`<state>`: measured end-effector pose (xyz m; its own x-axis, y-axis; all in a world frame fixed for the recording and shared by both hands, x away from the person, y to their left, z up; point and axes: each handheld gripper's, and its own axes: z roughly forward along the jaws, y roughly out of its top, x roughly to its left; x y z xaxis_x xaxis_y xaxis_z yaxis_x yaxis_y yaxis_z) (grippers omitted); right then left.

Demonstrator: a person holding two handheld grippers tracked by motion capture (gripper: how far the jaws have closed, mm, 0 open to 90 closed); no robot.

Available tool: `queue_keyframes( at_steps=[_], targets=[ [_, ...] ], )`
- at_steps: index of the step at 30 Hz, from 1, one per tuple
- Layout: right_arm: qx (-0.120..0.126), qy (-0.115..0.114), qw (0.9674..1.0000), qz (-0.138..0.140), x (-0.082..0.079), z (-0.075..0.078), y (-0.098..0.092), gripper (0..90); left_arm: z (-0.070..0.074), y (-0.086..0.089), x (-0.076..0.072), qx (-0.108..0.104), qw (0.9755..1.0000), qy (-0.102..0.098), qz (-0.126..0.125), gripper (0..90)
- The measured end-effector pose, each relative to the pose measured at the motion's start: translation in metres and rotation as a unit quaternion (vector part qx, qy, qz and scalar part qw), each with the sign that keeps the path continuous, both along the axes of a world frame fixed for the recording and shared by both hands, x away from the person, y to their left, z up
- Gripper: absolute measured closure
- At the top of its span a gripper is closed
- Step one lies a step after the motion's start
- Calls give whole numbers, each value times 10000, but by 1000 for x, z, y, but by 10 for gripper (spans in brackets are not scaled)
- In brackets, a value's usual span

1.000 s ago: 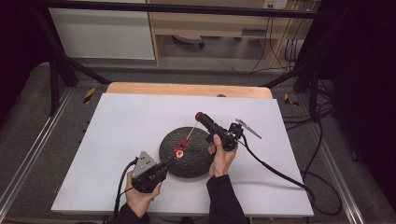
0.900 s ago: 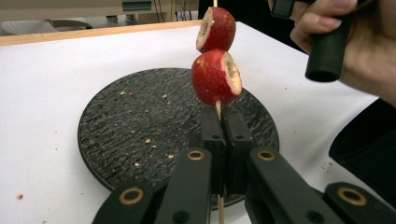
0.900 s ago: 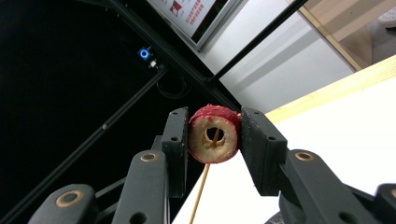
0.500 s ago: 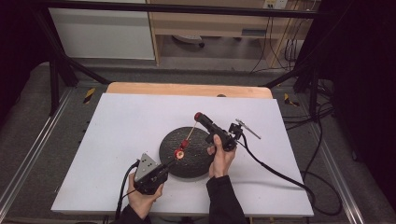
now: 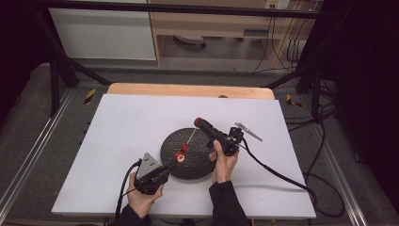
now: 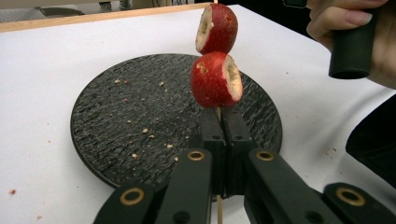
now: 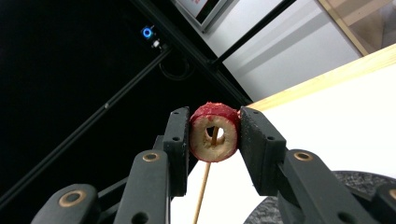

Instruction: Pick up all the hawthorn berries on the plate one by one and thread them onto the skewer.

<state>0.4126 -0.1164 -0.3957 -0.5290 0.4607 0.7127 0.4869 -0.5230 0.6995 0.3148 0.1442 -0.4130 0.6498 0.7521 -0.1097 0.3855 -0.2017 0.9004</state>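
Your left hand-held gripper [image 6: 219, 121] pinches the wooden skewer [image 6: 218, 112] just below two red fruits [image 6: 215, 79]. Your right hand-held gripper [image 7: 215, 135] clamps a third red fruit ring [image 7: 214, 133] at the skewer's tip, above the dark plate [image 5: 174, 155], open desk [image 5: 117, 122] all around.

White table [image 5: 117, 127]; black round plate [image 5: 171, 150] on it.

Black jaws of the left gripper [image 6: 219, 135] close on a thin wooden skewer [image 6: 218, 113] at lower centre, two cored red fruit pieces [image 6: 215, 79] threaded above, over a crumb-flecked dark round plate [image 6: 126, 126]. A hand [image 6: 355, 28] grips what may be a handle, upper right.
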Motion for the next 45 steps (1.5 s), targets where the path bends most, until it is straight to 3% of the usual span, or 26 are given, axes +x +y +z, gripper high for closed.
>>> queue_keyframes(
  at_steps=[29,41,45],
  targets=[
    [-501,151,9976,448,-27,-15,11,652,1,0,5,51,9999,88,-83,887],
    [-620,241,9963,551,-30,-21,14,646,-1,-1,7,57,9998,138,-142,887],
    [-684,293,9954,598,-28,-18,12,608,0,1,8,-14,9997,167,-163,887]
  ],
)
